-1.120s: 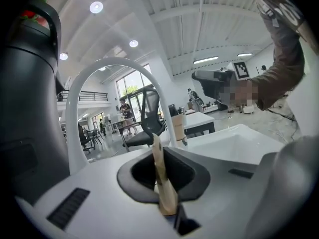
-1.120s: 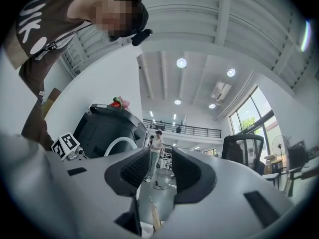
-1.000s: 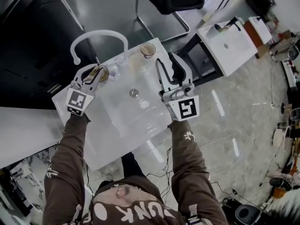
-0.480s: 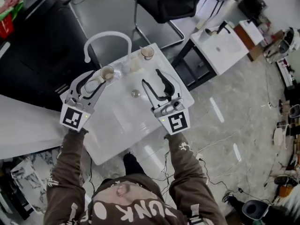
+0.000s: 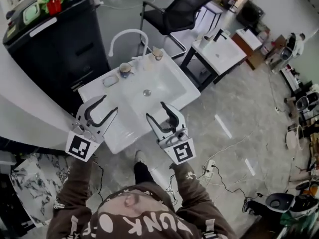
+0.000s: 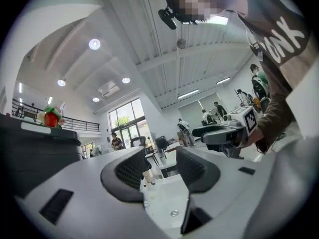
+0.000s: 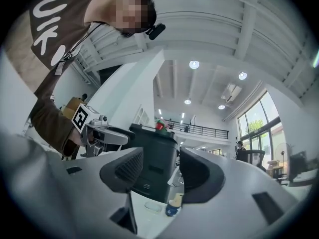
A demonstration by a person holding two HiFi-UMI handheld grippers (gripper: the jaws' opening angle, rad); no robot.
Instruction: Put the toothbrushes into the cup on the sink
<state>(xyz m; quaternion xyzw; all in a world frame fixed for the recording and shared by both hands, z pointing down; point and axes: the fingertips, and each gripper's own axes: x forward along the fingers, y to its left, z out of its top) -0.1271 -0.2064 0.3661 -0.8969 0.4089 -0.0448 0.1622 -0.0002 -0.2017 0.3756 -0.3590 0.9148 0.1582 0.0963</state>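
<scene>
A white sink [image 5: 164,91] stands below a curved faucet [image 5: 127,34]. On its back left rim sits a small cup [image 5: 125,69] with something dark inside; toothbrushes are too small to make out. A second cup [image 5: 158,54] stands at the back right. My left gripper [image 5: 110,103] hangs open over the sink's near left edge, holding nothing. My right gripper [image 5: 155,109] is over the near edge, its jaws opening with nothing between them. The right gripper view looks between bare jaws [image 7: 159,171] at the cup [image 7: 173,204]. The left gripper [image 6: 162,171] frames a cup [image 6: 148,176].
A shallow dish [image 5: 110,80] lies left of the cup. A black cabinet [image 5: 55,39] stands at the back left and a black chair [image 5: 184,11] behind the sink. A second white sink unit [image 5: 222,51] is at the right. Cables [image 5: 224,178] trail on the grey floor.
Both grippers have drawn back from the cups at the rear of the sink to its near edge. The left gripper's jaws have opened away from the left cup; the right jaws have spread wider.
</scene>
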